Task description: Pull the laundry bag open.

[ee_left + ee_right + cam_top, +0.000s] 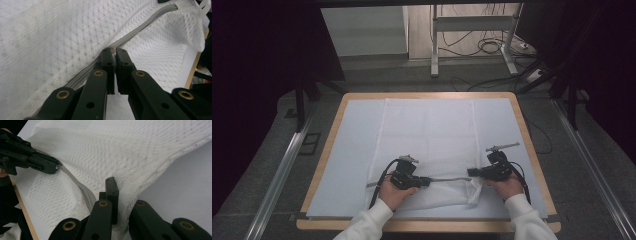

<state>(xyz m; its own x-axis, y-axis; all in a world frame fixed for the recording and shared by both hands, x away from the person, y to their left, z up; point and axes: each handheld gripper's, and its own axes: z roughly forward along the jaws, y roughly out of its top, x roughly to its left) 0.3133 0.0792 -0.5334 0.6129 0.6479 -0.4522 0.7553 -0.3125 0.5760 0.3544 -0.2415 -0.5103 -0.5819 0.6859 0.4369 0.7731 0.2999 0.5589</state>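
Left jaws (113,51): I've clamped the grey zipper's pull (113,49) on the white mesh laundry bag (50,37).
Right jaws (117,192): pinching the bag's corner; I'd keep it taut while sliding.

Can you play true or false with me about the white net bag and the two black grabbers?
1. The left gripper is pinching the zipper pull on the grey zipper. True.
2. The mesh bag is bright red. False: it is white.
3. The right gripper is clamped on the bag's fabric near the zipper's end. True.
4. The bag lies on the floor. False: it lies on a pale mat on the wooden-edged table.
5. The two grippers are touching each other. False: they are apart, with a stretch of zipper between them.
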